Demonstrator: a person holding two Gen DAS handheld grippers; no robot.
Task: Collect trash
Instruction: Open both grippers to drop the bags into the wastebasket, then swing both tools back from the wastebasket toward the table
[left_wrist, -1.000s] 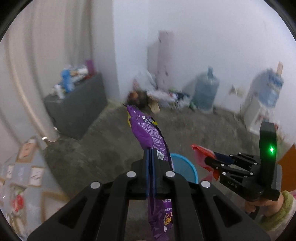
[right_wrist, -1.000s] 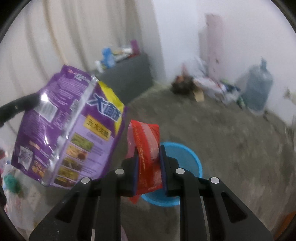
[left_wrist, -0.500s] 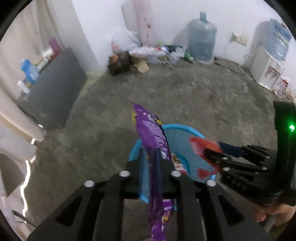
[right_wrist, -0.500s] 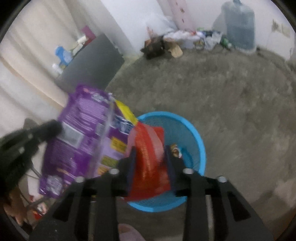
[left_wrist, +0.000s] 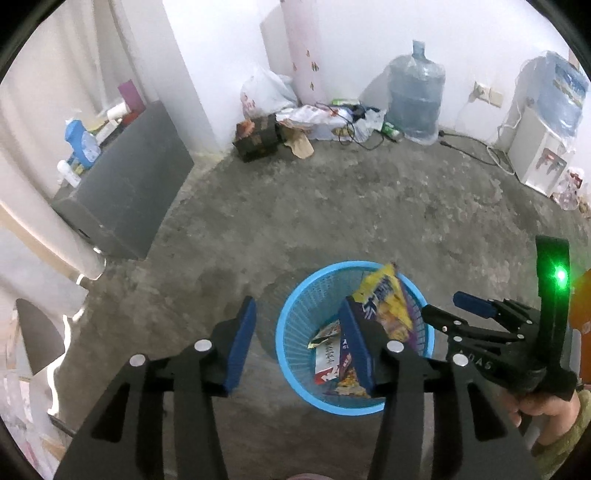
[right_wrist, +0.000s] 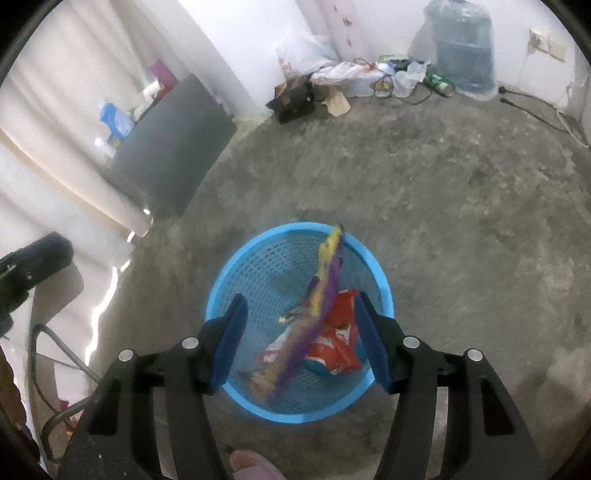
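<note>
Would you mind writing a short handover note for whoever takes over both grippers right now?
Left gripper: jaws open, empty, above the near rim of the blue plastic mesh basket.
Right gripper: jaws open, empty, directly over the basket.
Purple and yellow snack bag: in the basket, standing on edge and leaning against the far rim, its top poking above it.
Red plastic wrapper: lying at the basket bottom with other wrappers.
Done: both of these pieces are in the basket.
Left: find any further trash; none is within the jaws' reach in these views. Clutter lies by the far wall.
</note>
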